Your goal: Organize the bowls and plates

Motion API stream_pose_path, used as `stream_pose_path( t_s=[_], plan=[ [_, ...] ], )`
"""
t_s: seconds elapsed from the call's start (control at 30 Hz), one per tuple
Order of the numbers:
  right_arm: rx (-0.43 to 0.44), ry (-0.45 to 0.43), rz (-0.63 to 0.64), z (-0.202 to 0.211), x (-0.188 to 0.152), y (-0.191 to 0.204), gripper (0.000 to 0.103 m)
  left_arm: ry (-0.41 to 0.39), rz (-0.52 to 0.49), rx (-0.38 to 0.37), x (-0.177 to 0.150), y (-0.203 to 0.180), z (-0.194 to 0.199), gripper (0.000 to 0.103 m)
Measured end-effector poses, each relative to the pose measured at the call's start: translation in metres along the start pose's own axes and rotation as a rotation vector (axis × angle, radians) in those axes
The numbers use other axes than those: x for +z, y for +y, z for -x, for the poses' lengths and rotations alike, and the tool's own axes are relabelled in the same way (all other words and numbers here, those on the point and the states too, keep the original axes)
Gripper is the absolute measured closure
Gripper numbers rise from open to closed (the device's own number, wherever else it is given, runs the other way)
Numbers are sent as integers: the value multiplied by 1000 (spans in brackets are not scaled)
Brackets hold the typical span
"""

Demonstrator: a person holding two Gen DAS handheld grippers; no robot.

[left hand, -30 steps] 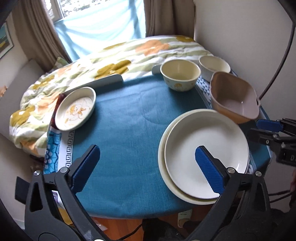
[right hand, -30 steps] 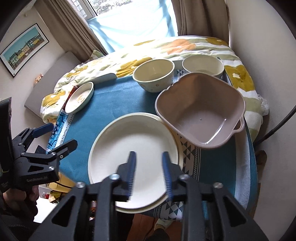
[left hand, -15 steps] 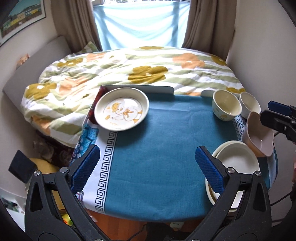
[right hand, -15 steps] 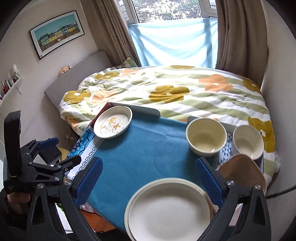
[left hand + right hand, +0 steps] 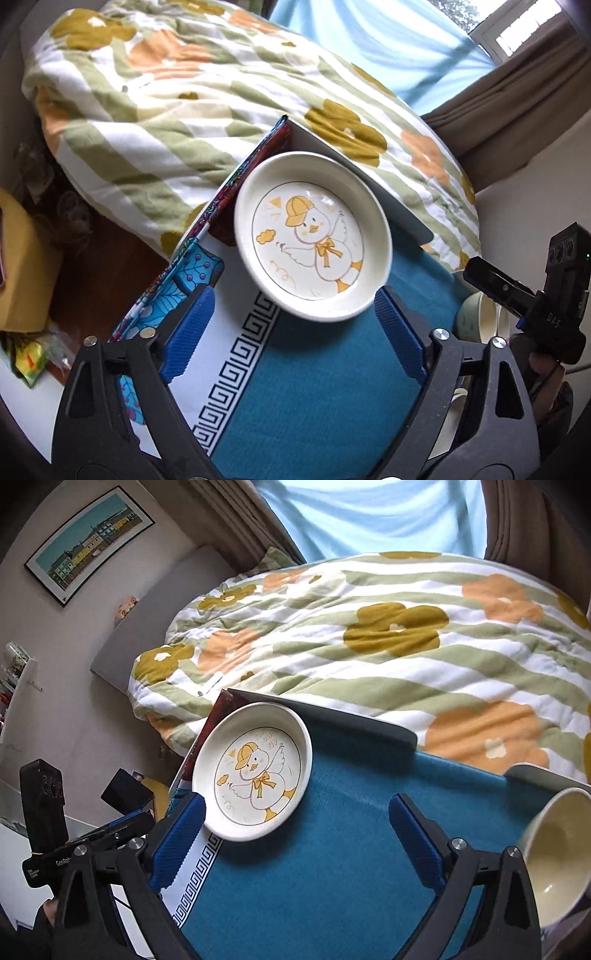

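Left gripper (image 5: 295,332): jaws spread wide but closing, empty; duck plate (image 5: 312,236) just ahead, its near rim between blue fingertips, untouched. Right gripper (image 5: 297,830): jaws wide, narrowing, empty; same plate by left finger. Plate on blue-clothed desk (image 5: 332,867). Right view alone shows cream bowl (image 5: 554,856) clearly.
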State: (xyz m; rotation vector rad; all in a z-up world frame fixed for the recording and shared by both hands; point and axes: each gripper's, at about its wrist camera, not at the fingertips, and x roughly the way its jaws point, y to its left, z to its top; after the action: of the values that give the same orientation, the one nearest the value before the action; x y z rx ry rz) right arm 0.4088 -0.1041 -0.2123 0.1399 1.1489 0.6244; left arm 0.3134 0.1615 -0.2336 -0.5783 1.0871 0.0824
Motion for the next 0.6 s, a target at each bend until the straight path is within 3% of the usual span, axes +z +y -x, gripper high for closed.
stream_pose_path(
  t_s=[0.17,0.27,0.37,0.43,0.5,0.57,0.6],
  plan=[
    [1,106,4,-59,18,-7,38,72,3,3,18,14,-47,37],
    [6,140,26,-81,24,-5,49,94,12,9,24,21,-63,50],
    [-6,162,41,-95,27,-4,59,116,13,27,28,26,-73,61],
    [-20,150,55,-98,30,-3,68,128,8,29,30,29,-77,77],
    [-21,148,54,-100,32,-4,75,129,0,28,30,29,-79,86],
    [-31,153,58,-103,33,-3,87,126,-8,42,30,29,-80,89],
    [-42,149,61,-103,33,-3,88,124,-10,43,30,29,-80,90]
  ],
)
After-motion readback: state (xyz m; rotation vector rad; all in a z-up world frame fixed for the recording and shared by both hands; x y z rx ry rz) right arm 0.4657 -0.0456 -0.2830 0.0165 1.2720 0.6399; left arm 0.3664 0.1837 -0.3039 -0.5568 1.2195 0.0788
